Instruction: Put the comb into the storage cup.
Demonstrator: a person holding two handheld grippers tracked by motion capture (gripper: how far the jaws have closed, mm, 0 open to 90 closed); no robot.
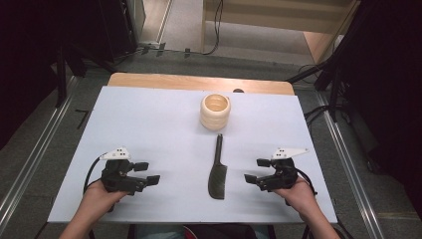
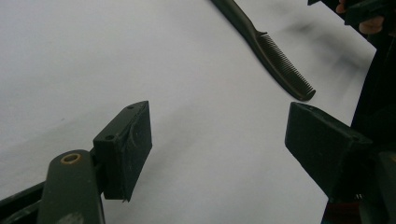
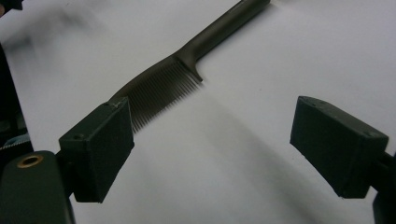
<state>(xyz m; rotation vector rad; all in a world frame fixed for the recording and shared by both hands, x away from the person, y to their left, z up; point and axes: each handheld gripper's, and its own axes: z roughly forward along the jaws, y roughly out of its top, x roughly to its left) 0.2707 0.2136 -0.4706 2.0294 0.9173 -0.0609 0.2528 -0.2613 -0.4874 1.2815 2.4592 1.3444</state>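
Comb [image 1: 218,168] lies flat on tabletop [image 1: 149,119], between both grippers, handle twd ribbed cup [image 1: 215,111]. Left gripper [image 1: 148,173] & right gripper [image 1: 257,170]: jaws wide open, empty. Risk: thin flat comb; jaws may skid off, push it or miss it.

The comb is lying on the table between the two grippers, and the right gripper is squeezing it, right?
Not quite. The comb does lie between them, but the right gripper is open and apart from it, as the right gripper view shows.
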